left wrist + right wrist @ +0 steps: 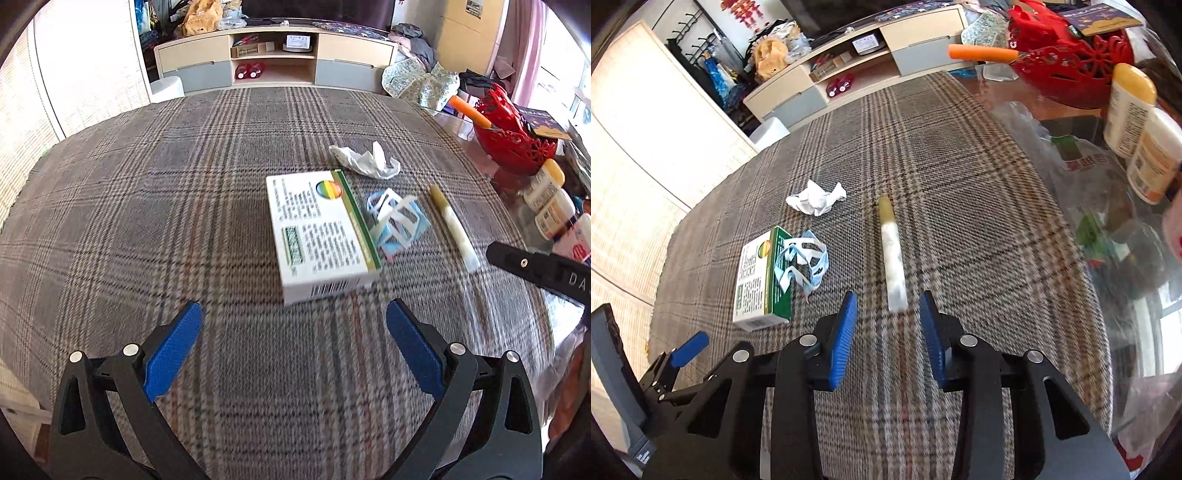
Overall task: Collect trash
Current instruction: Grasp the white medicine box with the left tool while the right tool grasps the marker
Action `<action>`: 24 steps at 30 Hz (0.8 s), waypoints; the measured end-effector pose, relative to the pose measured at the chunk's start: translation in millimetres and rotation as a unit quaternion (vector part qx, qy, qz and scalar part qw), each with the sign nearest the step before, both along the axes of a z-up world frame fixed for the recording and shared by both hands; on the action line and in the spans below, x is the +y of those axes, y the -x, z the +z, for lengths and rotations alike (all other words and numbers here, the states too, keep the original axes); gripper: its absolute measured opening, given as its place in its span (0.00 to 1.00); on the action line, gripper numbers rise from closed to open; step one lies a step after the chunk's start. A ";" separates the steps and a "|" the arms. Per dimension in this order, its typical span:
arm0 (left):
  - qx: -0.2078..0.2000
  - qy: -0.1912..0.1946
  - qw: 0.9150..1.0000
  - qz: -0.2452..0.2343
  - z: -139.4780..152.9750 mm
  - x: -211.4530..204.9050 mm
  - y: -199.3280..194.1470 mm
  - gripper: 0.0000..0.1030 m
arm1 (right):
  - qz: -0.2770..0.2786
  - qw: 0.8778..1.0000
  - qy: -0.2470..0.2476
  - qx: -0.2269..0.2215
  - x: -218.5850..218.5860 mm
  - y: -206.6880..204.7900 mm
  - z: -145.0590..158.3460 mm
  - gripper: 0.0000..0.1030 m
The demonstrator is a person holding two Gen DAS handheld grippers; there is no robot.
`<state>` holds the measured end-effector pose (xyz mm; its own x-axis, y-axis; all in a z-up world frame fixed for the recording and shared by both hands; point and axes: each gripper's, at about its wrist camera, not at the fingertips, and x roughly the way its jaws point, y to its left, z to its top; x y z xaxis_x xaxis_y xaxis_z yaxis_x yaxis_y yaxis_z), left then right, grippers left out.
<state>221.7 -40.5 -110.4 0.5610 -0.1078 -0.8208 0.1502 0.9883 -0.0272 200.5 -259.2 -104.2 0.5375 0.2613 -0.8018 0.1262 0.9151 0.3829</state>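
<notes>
A table covered with a grey plaid cloth [147,206] carries the trash. In the middle lies a white box [319,236] with a green edge and a rainbow circle, flat on the cloth. Just beside its green edge sits a tangle of blue and white paper strips [397,221], touching the box in the right wrist view. Behind them lies a crumpled white tissue [365,160], apart from the box. A white pen-like stick [452,227] with a yellowish cap lies to the right of the strips, pointing away from the cameras.

The left gripper [293,321] hangs above the cloth in front of the box, its blue pads wide apart and with nothing between them. The right gripper [888,321] hangs in front of the near end of the stick; its jaws stand only partly apart and hold nothing, and the pads do not touch the stick.

At the right edge stand a red openwork basket [513,144] and some bottles with yellow caps [546,182].
</notes>
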 end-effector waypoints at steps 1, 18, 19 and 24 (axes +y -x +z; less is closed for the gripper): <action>-0.001 0.004 1.000 0.001 -1.1 -2.7 -6.4 0.92 | 0.001 1.000 0.000 0.001 1.0 -4.3 -2.3 0.36; 0.006 0.011 1.000 -0.008 -9.0 -10.0 -43.0 0.82 | 0.013 0.994 0.112 0.011 26.2 -24.5 -19.7 0.17; 0.011 0.014 1.000 -0.004 -9.3 -11.1 -45.0 0.82 | 0.013 0.993 0.118 0.011 27.8 -23.2 -19.4 0.17; 0.024 0.016 1.000 -0.005 -13.2 -21.3 -46.3 0.81 | 0.009 0.994 0.108 0.016 23.4 -17.2 -19.6 0.16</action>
